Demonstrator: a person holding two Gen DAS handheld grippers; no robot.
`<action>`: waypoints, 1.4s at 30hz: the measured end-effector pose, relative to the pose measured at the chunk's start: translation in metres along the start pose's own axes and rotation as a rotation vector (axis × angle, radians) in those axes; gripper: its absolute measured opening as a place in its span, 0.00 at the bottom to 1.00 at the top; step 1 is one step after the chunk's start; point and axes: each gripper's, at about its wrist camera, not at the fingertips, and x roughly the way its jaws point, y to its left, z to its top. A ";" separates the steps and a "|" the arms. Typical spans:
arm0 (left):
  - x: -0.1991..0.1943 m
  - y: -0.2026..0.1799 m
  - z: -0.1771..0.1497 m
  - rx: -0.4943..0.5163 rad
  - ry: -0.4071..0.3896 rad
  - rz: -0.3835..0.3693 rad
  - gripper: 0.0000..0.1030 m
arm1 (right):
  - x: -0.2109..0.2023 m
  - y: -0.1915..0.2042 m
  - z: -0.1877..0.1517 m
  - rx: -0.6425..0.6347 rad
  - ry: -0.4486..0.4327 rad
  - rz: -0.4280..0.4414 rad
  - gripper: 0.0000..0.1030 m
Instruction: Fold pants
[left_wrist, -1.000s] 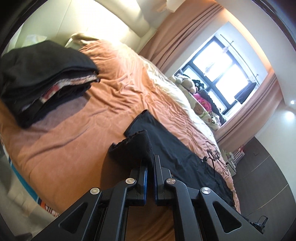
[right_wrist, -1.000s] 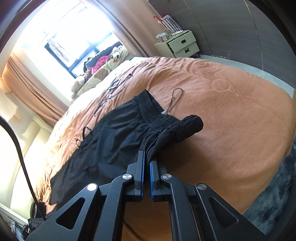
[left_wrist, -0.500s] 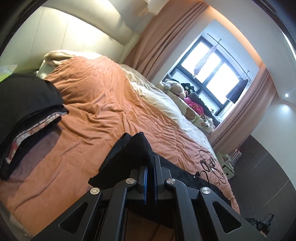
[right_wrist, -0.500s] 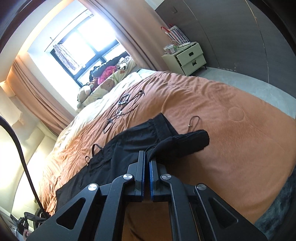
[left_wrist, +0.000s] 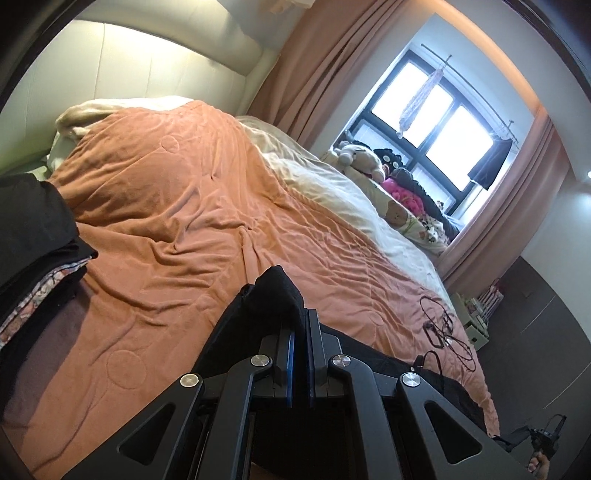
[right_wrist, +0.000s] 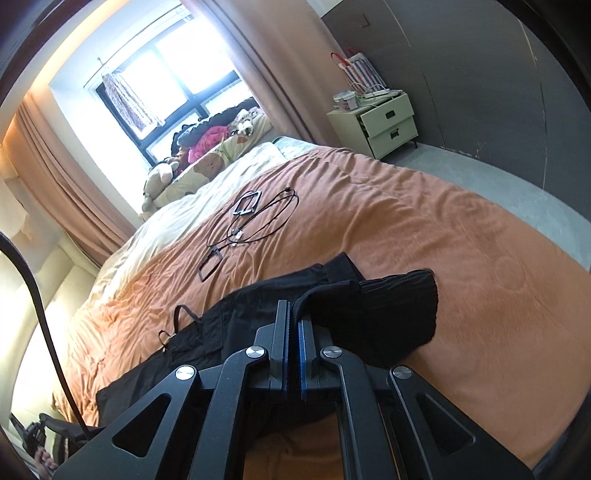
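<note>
Black pants (right_wrist: 229, 332) lie spread along the orange blanket (right_wrist: 424, 229), and both grippers hold one end of them up off the bed. My left gripper (left_wrist: 300, 314) is shut on a bunched black corner of the pants (left_wrist: 275, 291), which drapes over its fingertips. In the right wrist view my right gripper (right_wrist: 291, 306) is shut on the ribbed hem of the pants (right_wrist: 399, 306), which hangs to the right of its fingers. The rest of the garment trails back under both grippers.
A stack of folded dark clothes (left_wrist: 33, 251) sits at the left of the bed. Black cables and frames (right_wrist: 255, 218) lie on the blanket beyond the pants. Plush toys (left_wrist: 362, 158) line the window side. A pale nightstand (right_wrist: 380, 122) stands by the dark wall.
Both grippers have risen and carried the gripped pants end across the bed. The folded stack has slid toward the left edge of the left wrist view.
</note>
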 end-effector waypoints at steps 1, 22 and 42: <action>0.006 0.000 0.003 -0.002 0.003 0.003 0.05 | 0.006 0.002 0.003 -0.002 0.002 -0.004 0.00; 0.177 0.022 0.023 -0.021 0.150 0.139 0.05 | 0.178 0.043 0.042 -0.073 0.094 -0.135 0.00; 0.283 0.029 0.010 -0.037 0.328 0.236 0.19 | 0.277 0.058 0.053 -0.158 0.195 -0.282 0.04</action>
